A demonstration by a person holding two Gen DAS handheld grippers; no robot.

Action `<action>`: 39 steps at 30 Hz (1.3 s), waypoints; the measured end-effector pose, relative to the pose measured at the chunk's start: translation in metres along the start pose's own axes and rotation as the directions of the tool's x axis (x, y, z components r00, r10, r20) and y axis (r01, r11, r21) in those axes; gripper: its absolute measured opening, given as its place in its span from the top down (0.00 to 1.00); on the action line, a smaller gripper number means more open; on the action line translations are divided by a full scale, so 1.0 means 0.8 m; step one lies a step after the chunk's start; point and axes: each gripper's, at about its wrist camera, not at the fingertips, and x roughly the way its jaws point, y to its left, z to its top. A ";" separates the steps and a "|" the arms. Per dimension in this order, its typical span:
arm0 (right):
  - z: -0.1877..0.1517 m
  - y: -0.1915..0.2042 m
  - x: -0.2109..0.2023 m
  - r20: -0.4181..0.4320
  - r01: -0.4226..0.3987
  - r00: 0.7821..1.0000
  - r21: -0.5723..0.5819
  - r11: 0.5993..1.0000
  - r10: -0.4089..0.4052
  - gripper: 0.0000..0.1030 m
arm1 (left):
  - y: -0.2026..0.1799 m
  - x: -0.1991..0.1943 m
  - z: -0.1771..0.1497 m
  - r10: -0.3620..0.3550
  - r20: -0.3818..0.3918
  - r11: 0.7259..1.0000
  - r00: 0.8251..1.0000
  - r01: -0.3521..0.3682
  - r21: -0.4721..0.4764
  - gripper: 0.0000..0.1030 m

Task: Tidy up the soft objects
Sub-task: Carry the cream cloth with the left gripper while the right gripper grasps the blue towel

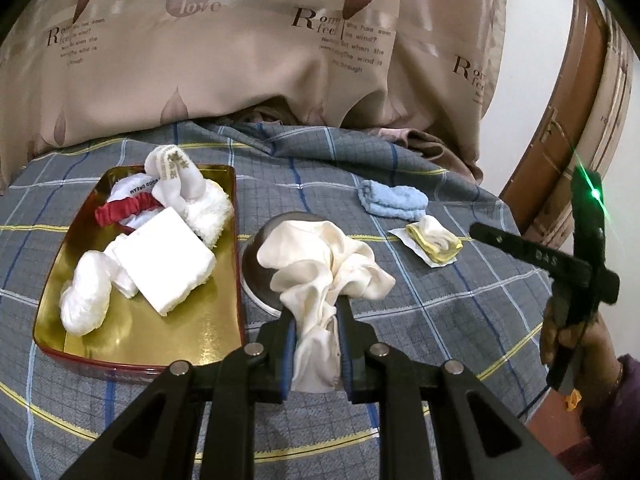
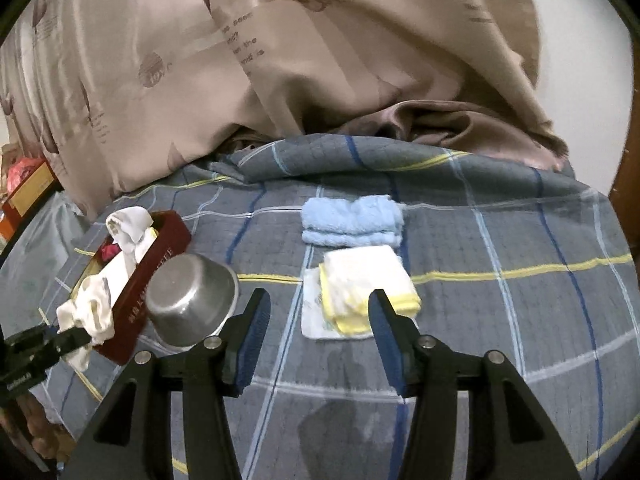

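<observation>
My left gripper is shut on a cream silky cloth and holds it above the bed, in front of an upturned steel bowl. To its left a gold-lined red tin tray holds white socks, a folded white cloth and a red scrunchie. A folded light blue towel and a yellow-edged white cloth lie on the plaid sheet. My right gripper is open and empty, just short of the yellow-edged cloth. The left gripper with the cream cloth also shows in the right wrist view.
A beige printed curtain hangs along the far side of the bed. A wooden door frame stands at the right. The steel bowl sits beside the red tin. Boxes stand at the far left.
</observation>
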 end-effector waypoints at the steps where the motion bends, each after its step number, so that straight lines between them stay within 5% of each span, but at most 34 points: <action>1: 0.006 0.003 0.007 -0.016 -0.008 1.000 -0.014 1.000 0.007 0.53 | 0.000 0.000 0.000 0.001 0.000 1.000 1.000 -0.001 0.000 0.82; 7: 0.052 0.031 0.060 -0.121 -0.023 0.993 -0.270 0.963 -0.010 0.44 | -0.002 0.003 -0.002 -0.001 -0.008 1.000 1.000 0.001 0.003 0.82; 11: 0.071 0.044 0.097 -0.179 -0.023 0.982 -0.455 0.890 -0.067 0.44 | -0.004 0.000 0.000 -0.009 -0.002 1.000 1.000 0.009 0.000 0.82; 22: 0.075 0.047 0.189 -0.279 -0.051 0.942 -0.667 0.743 -0.185 0.44 | -0.014 0.005 0.000 -0.005 -0.016 1.000 1.000 0.006 0.024 0.82; 26: 0.087 0.034 0.211 -0.302 -0.051 0.929 -0.678 0.734 -0.215 0.46 | -0.015 0.006 0.000 -0.005 -0.024 1.000 1.000 0.006 0.024 0.82; 31: 0.098 0.023 0.230 -0.348 -0.078 0.912 -0.665 0.743 -0.216 0.62 | -0.011 0.010 0.000 -0.005 -0.029 1.000 1.000 0.005 0.014 0.82; 34: 0.103 0.022 0.234 -0.344 -0.068 0.911 -0.670 0.740 -0.228 0.76 | -0.006 0.014 -0.001 -0.004 -0.036 1.000 0.999 0.004 0.000 0.82; 39: 0.111 0.021 0.228 -0.314 -0.034 0.922 -0.651 0.758 -0.228 0.83 | -0.003 0.016 -0.003 0.004 -0.044 1.000 0.999 -0.004 -0.008 0.82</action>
